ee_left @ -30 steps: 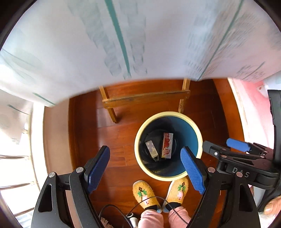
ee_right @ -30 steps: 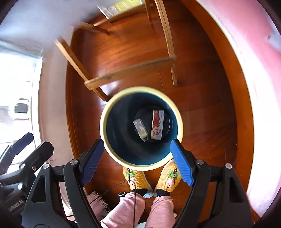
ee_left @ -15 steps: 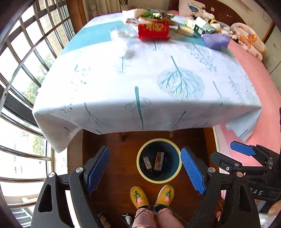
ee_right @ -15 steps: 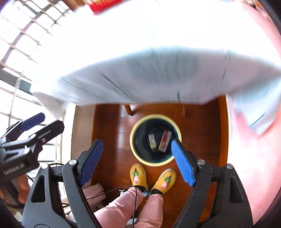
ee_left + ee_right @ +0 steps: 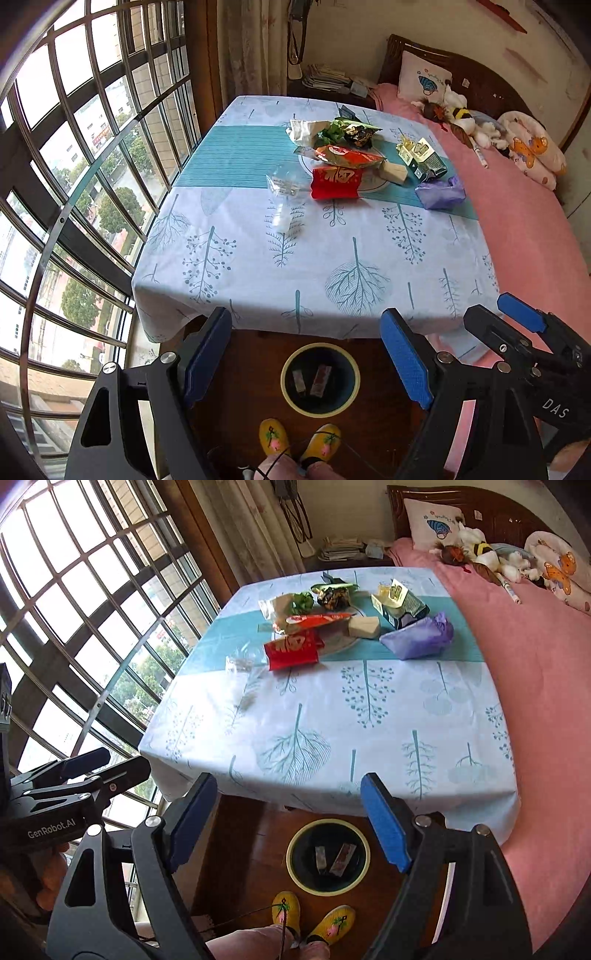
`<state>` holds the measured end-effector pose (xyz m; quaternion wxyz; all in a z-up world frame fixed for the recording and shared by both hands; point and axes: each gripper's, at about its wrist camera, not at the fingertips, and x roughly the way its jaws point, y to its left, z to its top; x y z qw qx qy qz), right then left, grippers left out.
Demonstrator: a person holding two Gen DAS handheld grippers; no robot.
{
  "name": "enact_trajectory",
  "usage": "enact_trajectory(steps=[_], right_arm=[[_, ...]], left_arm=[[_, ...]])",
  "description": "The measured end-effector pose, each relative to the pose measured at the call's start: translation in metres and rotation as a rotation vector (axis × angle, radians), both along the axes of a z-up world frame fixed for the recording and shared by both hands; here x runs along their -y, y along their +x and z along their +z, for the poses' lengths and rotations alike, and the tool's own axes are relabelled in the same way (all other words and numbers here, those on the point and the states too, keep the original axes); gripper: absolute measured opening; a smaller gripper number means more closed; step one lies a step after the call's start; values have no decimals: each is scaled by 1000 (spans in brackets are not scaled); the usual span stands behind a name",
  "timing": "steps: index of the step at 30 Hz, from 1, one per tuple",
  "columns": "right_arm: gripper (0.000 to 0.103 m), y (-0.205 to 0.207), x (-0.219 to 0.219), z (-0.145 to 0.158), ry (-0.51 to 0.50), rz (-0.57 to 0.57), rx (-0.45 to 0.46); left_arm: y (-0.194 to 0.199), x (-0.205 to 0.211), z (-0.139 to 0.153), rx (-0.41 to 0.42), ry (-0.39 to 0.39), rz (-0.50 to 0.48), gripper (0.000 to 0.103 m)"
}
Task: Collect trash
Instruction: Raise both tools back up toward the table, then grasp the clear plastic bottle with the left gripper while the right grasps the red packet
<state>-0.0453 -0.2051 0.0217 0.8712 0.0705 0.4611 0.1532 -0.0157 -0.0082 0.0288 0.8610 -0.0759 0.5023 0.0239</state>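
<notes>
Worktop (image 5: 332, 258) fills the frame centre, its trash pile (image 5: 343, 162) at the upper middle; bin (image 5: 320, 380) sits low centre on the floor. Left gripper (image 5: 306, 354) and right gripper (image 5: 288, 819) show wide, empty jaws, so reach for one edge wrapper, perhaps the red packet (image 5: 336, 182), and pinch flat.

Pink bed (image 5: 517, 221), pillow (image 5: 424, 79), barred window (image 5: 74, 147)

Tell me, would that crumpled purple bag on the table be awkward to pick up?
Probably not heavy: the purple bag looks like thin, crinkled plastic. It would likely flop and squash rather than hold its shape. Its knotted-looking top may give a gripper something to pinch, though the film might slip.
</notes>
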Motion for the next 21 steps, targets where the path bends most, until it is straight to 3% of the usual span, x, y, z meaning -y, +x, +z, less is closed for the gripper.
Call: enact_trajectory(steps=[4, 9, 16, 21], right_arm=[[78, 7, -2, 20, 34, 22, 22], [78, 23, -13, 19, 22, 52, 38], [68, 71, -30, -8, -1, 37, -10], [62, 122, -39, -32, 15, -39, -68]], left_arm=[[10, -8, 17, -5, -9, 21, 84], [32, -28, 18, 2, -25, 48, 84], [102, -61, -18, -48, -84, 48, 81], [178, -80, -54, -111, -107, -40, 75]])
